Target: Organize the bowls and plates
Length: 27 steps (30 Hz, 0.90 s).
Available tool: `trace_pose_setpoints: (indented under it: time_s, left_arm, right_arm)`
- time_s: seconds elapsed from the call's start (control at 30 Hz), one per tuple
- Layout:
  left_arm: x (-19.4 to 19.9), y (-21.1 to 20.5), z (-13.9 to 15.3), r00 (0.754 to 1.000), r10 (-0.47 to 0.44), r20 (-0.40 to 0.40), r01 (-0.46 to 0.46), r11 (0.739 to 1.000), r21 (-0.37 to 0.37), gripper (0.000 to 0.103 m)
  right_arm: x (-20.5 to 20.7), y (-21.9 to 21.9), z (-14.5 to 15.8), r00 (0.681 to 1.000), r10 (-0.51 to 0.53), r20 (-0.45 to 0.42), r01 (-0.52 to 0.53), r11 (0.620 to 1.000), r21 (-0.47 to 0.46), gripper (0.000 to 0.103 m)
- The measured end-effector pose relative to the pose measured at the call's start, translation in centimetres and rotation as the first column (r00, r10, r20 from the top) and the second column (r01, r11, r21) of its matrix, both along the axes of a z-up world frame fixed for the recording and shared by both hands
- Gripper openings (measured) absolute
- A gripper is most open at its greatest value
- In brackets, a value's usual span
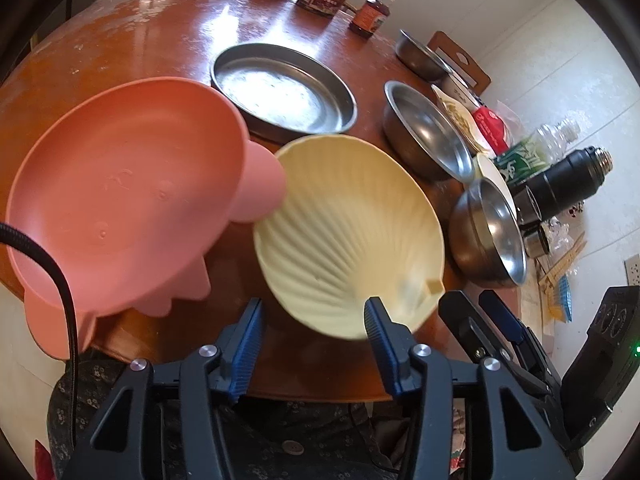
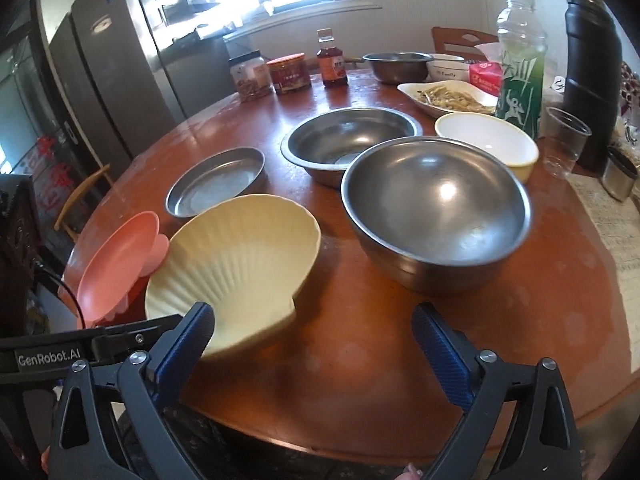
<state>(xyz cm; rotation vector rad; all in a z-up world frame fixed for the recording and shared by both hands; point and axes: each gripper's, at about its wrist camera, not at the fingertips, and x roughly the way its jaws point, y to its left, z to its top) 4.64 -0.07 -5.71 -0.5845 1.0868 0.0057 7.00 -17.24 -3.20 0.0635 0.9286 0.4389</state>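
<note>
Left gripper (image 1: 314,322) gaping wide, gripping nothing, hovering at bottom centre of left view; right finger (image 1: 378,320) overlapping near rim of shell dish (image 1: 344,232), contact unclear.

Right gripper (image 2: 316,332) likewise gaping wide, empty, at bottom of right view; left finger (image 2: 192,332) sitting just in front of shell dish (image 2: 240,264).

Shell dish lying at centre-left, near table (image 2: 360,360) edge. Pink plate (image 2: 116,264) tilting just left of it, touching or overlapping. Steel pan (image 2: 216,182) sitting beyond. Steel bowl (image 2: 436,208) occupying centre right, second bowl (image 2: 348,140) behind, white bowl (image 2: 486,140) at upper right.
</note>
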Motion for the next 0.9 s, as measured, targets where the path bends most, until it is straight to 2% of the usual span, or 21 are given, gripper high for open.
trace_pose_setpoints:
  time_s: [0.1, 0.13, 0.17, 0.2, 0.37, 0.4, 0.5, 0.57, 0.73, 0.9]
  left_arm:
    - [0.3, 0.4, 0.0, 1.0, -0.007, 0.0, 0.007, 1.0, 0.0, 0.047]
    - [0.4, 0.5, 0.0, 1.0, -0.012, 0.001, 0.012, 1.0, 0.001, 0.047]
    - [0.4, 0.5, 0.0, 1.0, -0.016, 0.003, 0.016, 1.0, 0.005, 0.047]
    - [0.6, 0.4, 0.0, 1.0, -0.02, 0.003, 0.02, 1.0, 0.009, 0.047]
    - [1.2, 0.6, 0.0, 0.999, -0.041, 0.011, 0.041, 0.999, 0.018, 0.045]
    - [1.4, 0.7, 0.0, 0.999, -0.045, 0.014, 0.045, 0.999, 0.023, 0.044]
    - [1.6, 1.0, -0.1, 0.998, -0.056, 0.017, 0.055, 0.998, 0.041, 0.035]
    - [1.8, 1.3, -0.2, 0.997, -0.071, 0.016, 0.07, 0.996, 0.056, 0.024]
    - [2.1, 2.2, -0.4, 0.994, -0.108, 0.018, 0.107, 0.991, 0.077, 0.013]
    - [1.8, 2.7, -0.2, 0.986, -0.166, 0.0, 0.165, 0.98, 0.114, 0.013]
  right_arm:
    - [0.6, 0.6, -0.4, 1.0, 0.001, -0.007, -0.001, 1.0, -0.02, 0.096]
    - [0.7, 0.7, -0.4, 1.0, -0.001, -0.014, 0.0, 1.0, -0.021, 0.091]
    - [0.8, 0.8, -0.5, 1.0, 0.01, -0.017, -0.01, 1.0, -0.02, 0.074]
    - [1.0, 1.2, -0.7, 0.999, 0.026, -0.028, -0.027, 0.999, -0.033, 0.063]
    - [1.5, 2.1, -1.4, 0.999, 0.037, -0.035, -0.039, 0.998, -0.057, 0.059]
    - [1.7, 2.3, -1.4, 0.999, 0.042, -0.031, -0.044, 0.997, -0.058, 0.055]
    - [2.0, 2.9, -1.9, 0.997, 0.061, -0.051, -0.064, 0.996, -0.065, 0.039]
    - [1.9, 3.3, -2.2, 0.995, 0.079, -0.061, -0.083, 0.994, -0.074, 0.032]
    - [1.4, 4.1, -2.2, 0.994, 0.09, -0.059, -0.095, 0.992, -0.085, 0.031]
    - [0.7, 4.7, -1.9, 0.992, 0.103, -0.077, -0.11, 0.99, -0.087, 0.031]
